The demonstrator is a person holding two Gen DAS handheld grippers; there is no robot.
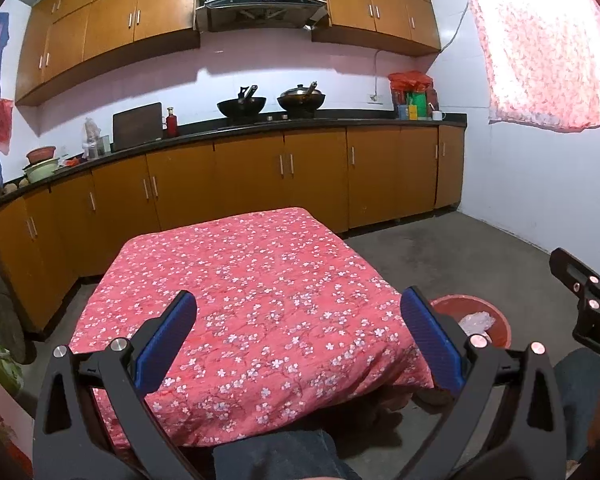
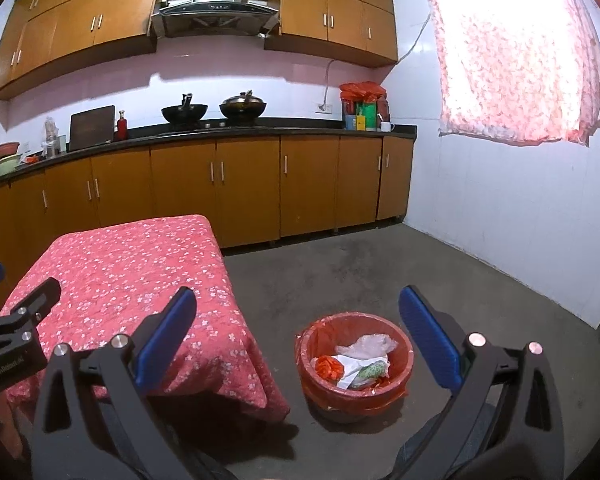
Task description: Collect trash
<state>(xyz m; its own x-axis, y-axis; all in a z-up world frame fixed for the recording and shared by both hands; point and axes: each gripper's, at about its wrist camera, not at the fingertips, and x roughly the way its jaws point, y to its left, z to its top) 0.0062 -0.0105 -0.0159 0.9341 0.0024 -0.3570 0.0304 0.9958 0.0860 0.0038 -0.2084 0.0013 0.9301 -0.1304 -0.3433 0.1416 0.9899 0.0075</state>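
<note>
A bin with a red liner [image 2: 354,396] stands on the floor right of the table. It holds crumpled plastic [image 2: 366,346], white paper, an orange scrap [image 2: 328,366] and a green wrapper [image 2: 370,372]. In the left wrist view the bin [image 1: 496,320] peeks out behind the right finger. My left gripper [image 1: 298,328] is open and empty above the near part of the table with the red flowered cloth [image 1: 260,280]. My right gripper [image 2: 298,328] is open and empty above the floor, near the bin. No loose trash shows on the cloth.
Wooden cabinets [image 2: 244,188] with a dark counter run along the back wall, with two woks [image 2: 242,110] on the stove. A white wall [image 2: 500,220] with a curtained window is at the right. Grey floor [image 2: 360,268] lies between table and wall. My knees show at the bottom.
</note>
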